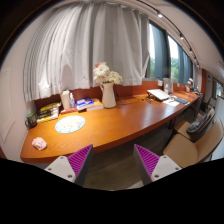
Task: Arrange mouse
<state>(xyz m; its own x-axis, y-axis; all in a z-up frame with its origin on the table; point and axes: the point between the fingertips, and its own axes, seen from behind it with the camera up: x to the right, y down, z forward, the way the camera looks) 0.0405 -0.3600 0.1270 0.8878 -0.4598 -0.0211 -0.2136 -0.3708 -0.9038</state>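
A small pink object (39, 143), which looks like the mouse, lies on the near left end of the long curved wooden desk (120, 120). A round pale mat (70, 124) lies on the desk just beyond it, to the right. My gripper (113, 165) is open and empty, with its purple pads (80, 158) wide apart. It is held in front of the desk's edge and below it, well to the right of the pink object. Nothing stands between the fingers.
A white vase of flowers (107, 90) stands mid-desk. Small items and a box (50, 108) sit at the back left, and an open laptop (158, 95) at the far right. A chair (190, 142) stands to the right. Curtains and windows lie behind.
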